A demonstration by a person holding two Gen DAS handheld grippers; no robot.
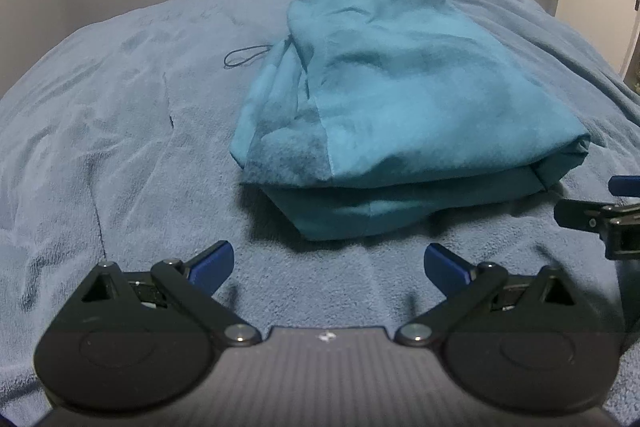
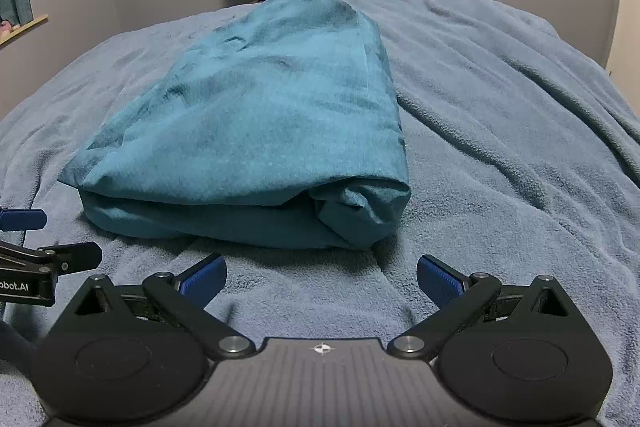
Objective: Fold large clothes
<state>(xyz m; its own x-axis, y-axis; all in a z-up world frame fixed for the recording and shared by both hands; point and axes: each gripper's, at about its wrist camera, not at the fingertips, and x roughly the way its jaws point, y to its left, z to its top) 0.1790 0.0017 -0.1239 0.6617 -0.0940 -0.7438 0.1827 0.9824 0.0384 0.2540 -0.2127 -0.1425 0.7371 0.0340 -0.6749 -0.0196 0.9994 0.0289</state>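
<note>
Garment (image 1: 400, 115): a large teal piece lying on the bed (image 1: 120, 115), already doubled into a thick bundle with several layers showing at its near edge. In the left wrist view it fills the centre and right of the frame; a thin dark cord (image 1: 244, 57) trails out from its left side onto the blanket.

Left gripper (image 1: 329, 263), bottom centre of that view: jaws spread wide, holding nothing, sitting just short of the bundle's near edge. The other tool shows at the right edge of the frame.

Right wrist view: same bundle (image 2: 256, 115) at centre left, its near right corner bunched and untidy. Right gripper (image 2: 322, 277), bottom centre: jaws likewise wide apart and empty, close to that near edge.

Judgement: both tools are parked side by side at the near edge, probably either to take another fold or because folding is nearly finished. The bunched corner may slip loose if lifted.
</note>
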